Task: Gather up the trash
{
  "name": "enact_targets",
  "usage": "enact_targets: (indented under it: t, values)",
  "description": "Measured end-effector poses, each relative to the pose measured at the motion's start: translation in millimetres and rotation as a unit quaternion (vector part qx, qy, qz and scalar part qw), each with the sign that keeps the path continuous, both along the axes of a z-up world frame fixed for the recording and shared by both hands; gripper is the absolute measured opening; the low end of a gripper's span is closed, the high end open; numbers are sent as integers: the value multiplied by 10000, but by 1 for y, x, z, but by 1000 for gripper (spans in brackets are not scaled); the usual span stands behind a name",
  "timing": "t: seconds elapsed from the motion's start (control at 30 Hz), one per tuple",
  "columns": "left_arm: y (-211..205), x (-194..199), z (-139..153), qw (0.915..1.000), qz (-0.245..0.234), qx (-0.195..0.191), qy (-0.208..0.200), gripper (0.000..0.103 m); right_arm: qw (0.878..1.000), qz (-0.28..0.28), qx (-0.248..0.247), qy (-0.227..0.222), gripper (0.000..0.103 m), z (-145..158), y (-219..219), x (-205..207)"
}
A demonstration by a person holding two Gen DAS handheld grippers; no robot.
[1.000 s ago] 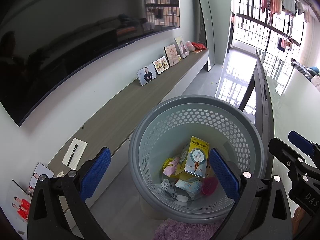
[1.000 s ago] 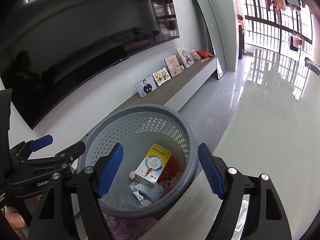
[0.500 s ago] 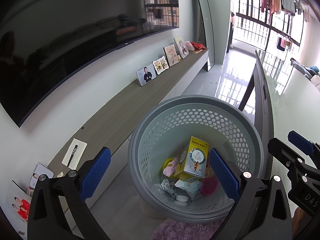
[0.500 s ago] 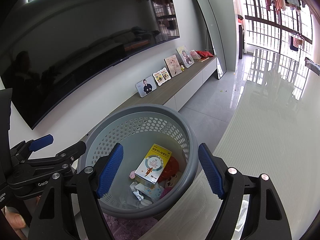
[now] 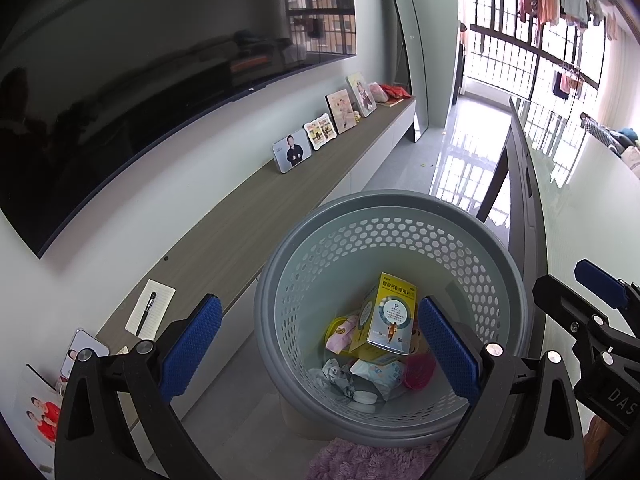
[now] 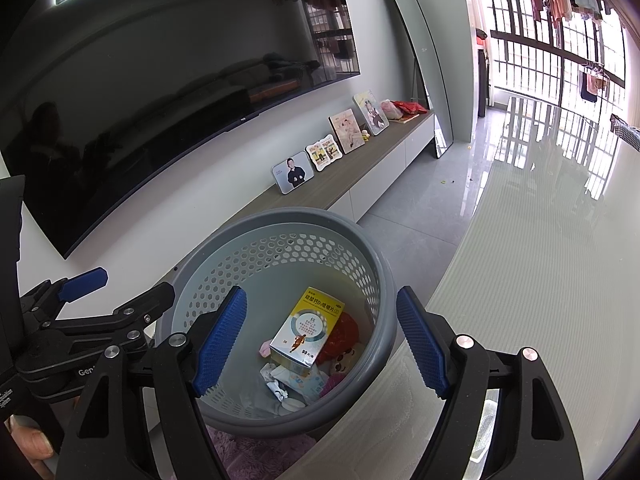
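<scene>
Left gripper (image 5: 320,350) spread, nothing between its pads — poised over the grey basket (image 5: 500,264) on the floor. In the basket: yellow box (image 5: 390,312) leaning on wrappers (image 5: 376,372) and crumpled paper. Right gripper (image 6: 320,340) also spread and empty, above the basket beside the white worktop (image 6: 540,260).

Left gripper (image 5: 320,344) jaws apart, empty, above grey basket (image 5: 400,216); yellow box (image 5: 390,314) inside.
</scene>
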State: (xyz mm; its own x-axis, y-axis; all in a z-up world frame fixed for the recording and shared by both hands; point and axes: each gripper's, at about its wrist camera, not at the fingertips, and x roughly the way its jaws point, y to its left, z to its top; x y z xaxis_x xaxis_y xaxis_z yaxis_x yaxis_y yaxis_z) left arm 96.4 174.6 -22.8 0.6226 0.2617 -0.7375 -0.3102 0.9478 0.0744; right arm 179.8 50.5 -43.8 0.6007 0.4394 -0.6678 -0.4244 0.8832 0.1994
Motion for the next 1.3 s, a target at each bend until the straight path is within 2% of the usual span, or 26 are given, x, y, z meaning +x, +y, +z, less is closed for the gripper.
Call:
enact_targets:
  t: [1.3]
  values:
    - [3,0,-3,10000,21,14,21,97,10000,-3,4,4,74,1,1,0]
